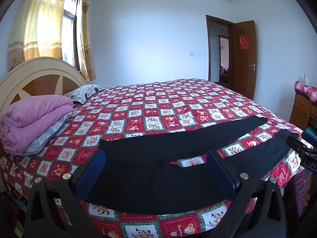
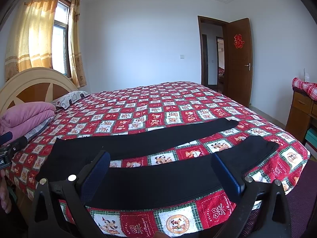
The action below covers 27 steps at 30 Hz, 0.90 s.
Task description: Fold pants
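Note:
Black pants (image 1: pixel 150 170) lie flat and unfolded on the red patterned bed (image 1: pixel 154 107), waist to the left, two legs spread apart toward the right. My left gripper (image 1: pixel 156 156) is open, held over the waist and crotch. My right gripper (image 2: pixel 161 159) is open over the near leg of the pants (image 2: pixel 158 180). The far leg (image 2: pixel 168 136) lies beyond it. The right gripper also shows at the right edge of the left wrist view (image 1: pixel 303 150), and the left gripper at the left edge of the right wrist view (image 2: pixel 8 146).
A folded pink quilt (image 1: pixel 33 121) and a pillow (image 1: pixel 85 93) lie by the headboard (image 1: pixel 37 73) on the left. A wooden cabinet (image 1: pixel 303 107) with a red cloth stands at the right. An open door (image 1: pixel 243 59) is at the back right.

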Each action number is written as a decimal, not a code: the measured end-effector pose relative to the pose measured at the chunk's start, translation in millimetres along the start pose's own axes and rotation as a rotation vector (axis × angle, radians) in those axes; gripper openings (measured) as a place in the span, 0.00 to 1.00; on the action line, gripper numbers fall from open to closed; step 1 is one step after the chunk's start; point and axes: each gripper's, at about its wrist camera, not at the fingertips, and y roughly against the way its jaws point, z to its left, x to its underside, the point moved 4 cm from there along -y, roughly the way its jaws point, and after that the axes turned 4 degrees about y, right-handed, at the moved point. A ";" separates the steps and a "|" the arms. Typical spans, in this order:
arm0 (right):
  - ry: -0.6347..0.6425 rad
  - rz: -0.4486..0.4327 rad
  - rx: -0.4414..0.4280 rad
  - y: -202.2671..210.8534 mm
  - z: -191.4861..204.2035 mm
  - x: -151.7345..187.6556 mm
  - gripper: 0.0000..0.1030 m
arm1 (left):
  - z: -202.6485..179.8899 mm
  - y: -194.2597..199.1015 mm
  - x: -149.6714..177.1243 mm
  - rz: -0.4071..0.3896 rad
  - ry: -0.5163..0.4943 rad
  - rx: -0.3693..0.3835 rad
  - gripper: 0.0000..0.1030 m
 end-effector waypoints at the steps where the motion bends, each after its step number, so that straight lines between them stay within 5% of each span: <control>1: -0.001 0.001 0.000 -0.4 -0.1 0.3 0.99 | -0.1 -0.1 0.1 0.002 0.000 0.000 1.00; 27: 0.001 0.035 0.000 -11.9 -1.9 9.2 0.99 | -0.3 -17.2 22.1 0.046 -0.011 -0.005 1.00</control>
